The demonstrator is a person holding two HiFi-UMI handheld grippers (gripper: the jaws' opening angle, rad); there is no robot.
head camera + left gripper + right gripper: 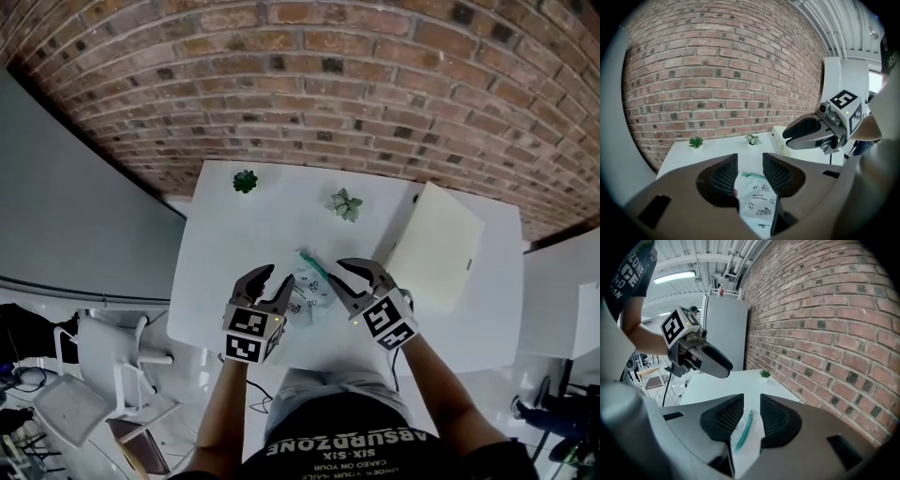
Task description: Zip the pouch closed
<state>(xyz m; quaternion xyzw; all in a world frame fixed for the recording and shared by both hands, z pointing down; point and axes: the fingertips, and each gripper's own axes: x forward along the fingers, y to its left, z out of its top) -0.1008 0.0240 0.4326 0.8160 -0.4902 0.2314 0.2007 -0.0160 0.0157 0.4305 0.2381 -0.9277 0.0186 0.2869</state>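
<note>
A white pouch [307, 289] printed with small drawings lies flat on the white table [225, 272], its teal zip [312, 265] along the far edge. My left gripper [278, 277] stands open at the pouch's left side. In the left gripper view the pouch [759, 201] shows in the gap of that gripper [750, 161], teal zip [751, 175] at the top. My right gripper [335, 272] is open at the pouch's right, near the zip end. In the right gripper view the zip [744, 430] runs between the spread fingers of this gripper [752, 401]. Whether either jaw touches the pouch is unclear.
Two small potted plants [246, 181] [345, 203] stand at the table's far side. A cream box [434, 246] sits at the right. A brick wall [375, 84] rises behind the table. A white chair [103, 356] is on the floor at the left.
</note>
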